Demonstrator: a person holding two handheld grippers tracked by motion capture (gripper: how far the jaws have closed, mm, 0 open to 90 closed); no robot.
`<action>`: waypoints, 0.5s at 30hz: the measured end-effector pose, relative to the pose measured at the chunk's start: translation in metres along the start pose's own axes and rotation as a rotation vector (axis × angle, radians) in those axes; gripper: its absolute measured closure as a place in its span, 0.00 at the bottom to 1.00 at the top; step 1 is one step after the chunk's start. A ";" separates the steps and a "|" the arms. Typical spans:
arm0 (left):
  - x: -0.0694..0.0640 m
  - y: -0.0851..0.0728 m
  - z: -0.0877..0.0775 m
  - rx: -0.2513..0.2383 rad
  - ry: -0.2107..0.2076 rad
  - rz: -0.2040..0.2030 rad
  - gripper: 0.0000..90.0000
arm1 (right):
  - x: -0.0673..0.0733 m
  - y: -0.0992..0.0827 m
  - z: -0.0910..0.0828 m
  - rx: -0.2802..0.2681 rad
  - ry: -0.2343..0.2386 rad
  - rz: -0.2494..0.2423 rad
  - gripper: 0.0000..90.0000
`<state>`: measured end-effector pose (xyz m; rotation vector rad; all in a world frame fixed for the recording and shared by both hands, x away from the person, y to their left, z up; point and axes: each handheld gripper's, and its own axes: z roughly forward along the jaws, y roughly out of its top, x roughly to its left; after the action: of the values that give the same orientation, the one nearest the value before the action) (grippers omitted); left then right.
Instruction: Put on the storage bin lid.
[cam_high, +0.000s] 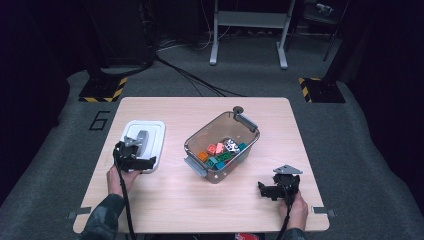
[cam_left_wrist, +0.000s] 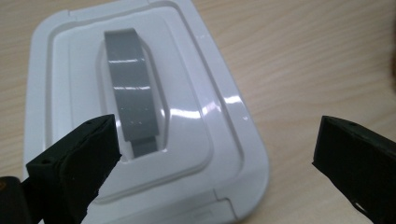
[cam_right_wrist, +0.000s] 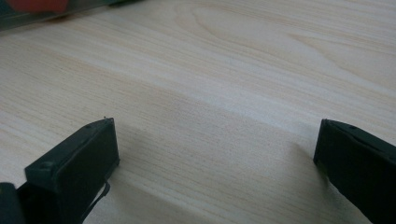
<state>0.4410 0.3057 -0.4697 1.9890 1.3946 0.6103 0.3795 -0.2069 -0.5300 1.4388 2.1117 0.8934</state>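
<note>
A dark room, grey carpet, and a pale wooden table (cam_high: 165, 200) at the middle of the high view. The left gripper (cam_left_wrist: 210, 154) has its jaws spread wide, holding nothing; one jaw hangs over the near edge of the white lid (cam_left_wrist: 233, 140), the other over bare wood to its right. In the high view that left gripper (cam_high: 136, 159) sits left of centre at the lid's near end. The right gripper (cam_right_wrist: 215, 154) at lower right is parted too, empty over plain tabletop, well apart from everything.

I judge the step to be taking hold of the lid. To do it well, shift the left gripper so the jaws straddle the grey handle (cam_left_wrist: 133, 93), then close squarely across it, not on the slick rim.

The lid lies flat, glossy white, rounded corners, handle folded into a recess. The smoky clear bin (cam_high: 222, 145) of coloured blocks (cam_high: 222, 151) stands open at centre, just right of the lid
</note>
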 end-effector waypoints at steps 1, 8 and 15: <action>0.003 0.004 0.002 -0.001 0.013 -0.011 0.01 | 0.000 0.000 0.000 0.000 0.000 0.000 0.00; 0.026 0.018 0.016 0.041 0.065 -0.050 0.00 | -0.002 0.001 0.001 -0.002 0.004 -0.011 0.00; 0.037 0.021 0.033 0.056 0.072 -0.095 0.20 | -0.002 0.001 0.001 -0.003 0.004 -0.012 0.00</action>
<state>0.4893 0.3281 -0.4768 1.9483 1.5560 0.6106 0.3818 -0.2081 -0.5302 1.4219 2.1186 0.8950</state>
